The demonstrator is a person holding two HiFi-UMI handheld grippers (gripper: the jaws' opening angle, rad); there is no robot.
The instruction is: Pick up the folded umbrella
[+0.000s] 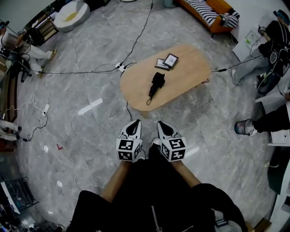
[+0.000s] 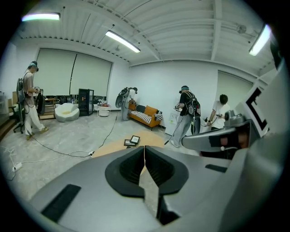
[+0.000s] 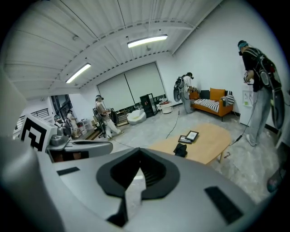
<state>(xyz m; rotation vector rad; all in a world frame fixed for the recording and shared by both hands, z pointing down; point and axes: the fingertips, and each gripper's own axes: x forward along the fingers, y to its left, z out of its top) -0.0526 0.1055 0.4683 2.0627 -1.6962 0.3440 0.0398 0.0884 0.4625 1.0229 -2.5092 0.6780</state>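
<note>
Folded umbrella (image 1: pixel 157 84): black, lying flat near the middle of the oval wooden counter (image 1: pixel 190 72), its long axis running from the far side toward the near edge, with a thin wrist loop trailing off the near end. Two flat framed items (image 1: pixel 166 61) lie side by side just beyond it on the same counter, near the umbrella but not touching it. Left gripper (image 1: pixel 134 123) and right gripper (image 1: pixel 162 123) are held side by side in front of the person's body, both aimed toward the counter and well apart from it, over the grey marble floor (image 1: pixel 90 131). In the left gripper view, the left gripper (image 2: pixel 144 148) has its jaws pressed together with nothing between them; the umbrella cannot be made out there behind the jaws. In the right gripper view, the right gripper (image 3: pixel 137 152) likewise has its jaws pressed together and empty, and the umbrella (image 3: pixel 181 150) shows beyond them on the counter. Black cables (image 1: pixel 136 41) run across the floor to a white power strip (image 1: pixel 120 67) just beside the counter's left edge. An orange sofa (image 1: pixel 213 13) stands beyond the counter. Other people stand around the edges of the room.
</note>
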